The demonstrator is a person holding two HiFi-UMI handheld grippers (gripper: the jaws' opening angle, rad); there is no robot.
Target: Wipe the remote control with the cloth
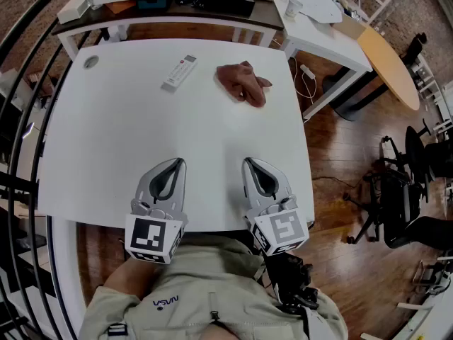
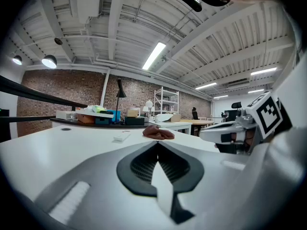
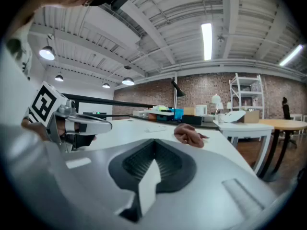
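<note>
A white remote control lies at the far middle of the white table, with a crumpled brown cloth to its right. The remote and cloth show small and distant in the left gripper view; the cloth also shows in the right gripper view. My left gripper and right gripper rest side by side near the table's front edge, both shut with nothing between the jaws, well short of the remote and cloth.
A dark shelf table with boxes and clutter stands behind the white table. A second white table and a round wooden tabletop are at the right, with office chairs on the wooden floor. A black railing runs along the left.
</note>
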